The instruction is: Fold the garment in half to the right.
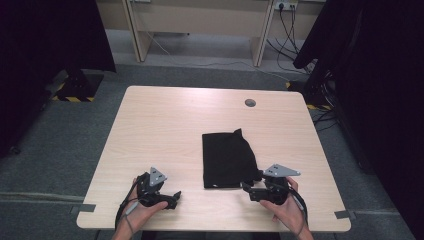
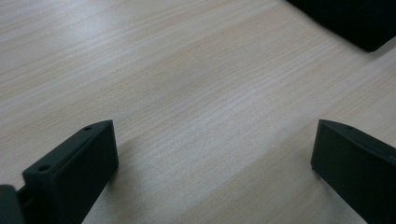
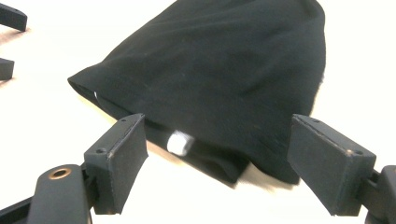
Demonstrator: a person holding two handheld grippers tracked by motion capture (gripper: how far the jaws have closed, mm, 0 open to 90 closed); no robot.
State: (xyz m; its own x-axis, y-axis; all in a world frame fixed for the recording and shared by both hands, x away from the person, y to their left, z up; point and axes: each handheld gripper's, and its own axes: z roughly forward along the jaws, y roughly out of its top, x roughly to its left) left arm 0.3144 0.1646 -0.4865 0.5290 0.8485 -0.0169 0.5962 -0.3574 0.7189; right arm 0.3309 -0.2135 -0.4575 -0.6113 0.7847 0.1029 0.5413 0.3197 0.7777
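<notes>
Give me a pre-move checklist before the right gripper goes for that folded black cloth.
1. Right gripper jaws open: ok, standing wide with nothing pinched.
2. Folded black cloth lying flat on the table: ok.
3. Near corner of the cloth lined up between the right jaws: ok, just ahead of them.
4. Left gripper out of the way: ok, resting apart from the cloth, jaws open.
5. Small white tag at the cloth edge clear of the pinch: cannot tell.

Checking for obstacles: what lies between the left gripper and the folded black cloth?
Nothing: in the high view, only bare table separates the left gripper from the folded black cloth.
</notes>
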